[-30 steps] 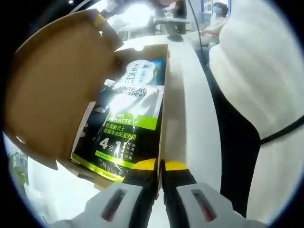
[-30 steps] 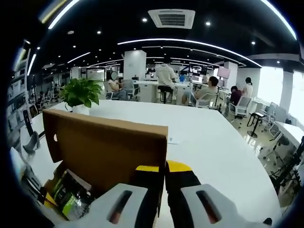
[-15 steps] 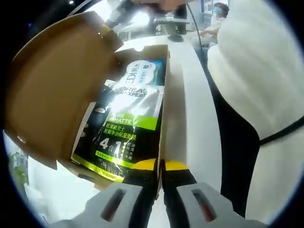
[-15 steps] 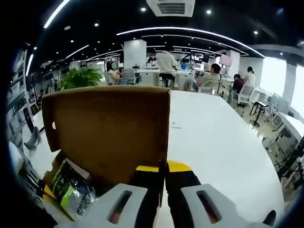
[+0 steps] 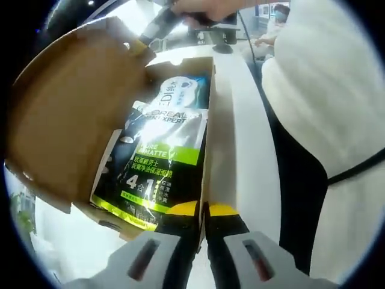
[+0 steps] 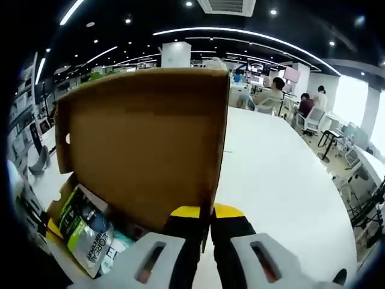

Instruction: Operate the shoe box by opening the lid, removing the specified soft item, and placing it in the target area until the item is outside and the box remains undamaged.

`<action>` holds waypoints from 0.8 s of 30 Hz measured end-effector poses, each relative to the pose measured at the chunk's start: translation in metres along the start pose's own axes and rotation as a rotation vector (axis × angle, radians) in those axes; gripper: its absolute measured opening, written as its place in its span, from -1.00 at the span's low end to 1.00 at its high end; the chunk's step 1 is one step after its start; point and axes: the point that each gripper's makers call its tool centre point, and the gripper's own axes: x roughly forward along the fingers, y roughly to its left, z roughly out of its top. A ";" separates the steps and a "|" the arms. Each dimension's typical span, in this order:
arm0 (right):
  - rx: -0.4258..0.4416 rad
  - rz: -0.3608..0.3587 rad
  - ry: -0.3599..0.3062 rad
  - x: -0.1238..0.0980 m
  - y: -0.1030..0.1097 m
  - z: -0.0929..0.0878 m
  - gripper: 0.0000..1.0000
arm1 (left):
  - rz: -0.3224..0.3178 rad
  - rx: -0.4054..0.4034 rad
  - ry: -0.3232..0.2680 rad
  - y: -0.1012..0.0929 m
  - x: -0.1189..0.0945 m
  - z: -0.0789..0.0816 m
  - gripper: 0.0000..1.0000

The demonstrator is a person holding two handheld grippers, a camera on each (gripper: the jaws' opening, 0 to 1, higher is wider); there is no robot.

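Observation:
A brown cardboard shoe box [image 5: 218,138] lies on a white table, its lid [image 5: 66,114] swung up and off to the left. Inside lies a soft black-and-green pouch [image 5: 162,156] with white lettering, and a white-and-blue pack beyond it. My left gripper [image 5: 203,211] is shut on the near end of the box's side wall. At the top of the left gripper view, my right gripper [image 5: 147,37] pinches the lid's edge. In the right gripper view, that gripper [image 6: 207,214] is shut on the lid [image 6: 144,138], and the pouch [image 6: 84,232] shows below it.
A person in a white top [image 5: 325,90] stands close along the right of the box. The white table [image 6: 277,180] stretches away to the right of the lid. Seated people [image 6: 264,99] and desks are far behind.
The lid has risen further: it stands taller and nearer in the right gripper view. The right gripper and the hand holding it have come into the top of the left gripper view.

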 end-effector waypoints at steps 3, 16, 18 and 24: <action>0.012 0.007 0.012 0.006 -0.001 -0.002 -0.98 | 0.000 -0.002 0.001 0.000 0.000 0.000 -0.94; 0.059 0.011 0.061 0.017 -0.002 -0.003 -1.00 | -0.002 -0.005 0.000 0.000 0.000 0.000 -0.95; 0.052 0.003 0.065 0.017 -0.002 -0.004 -1.00 | -0.001 -0.004 -0.001 -0.001 -0.001 0.000 -0.95; 0.007 -0.032 0.069 0.015 -0.003 -0.004 -1.00 | 0.005 -0.008 -0.003 0.000 -0.001 0.000 -0.94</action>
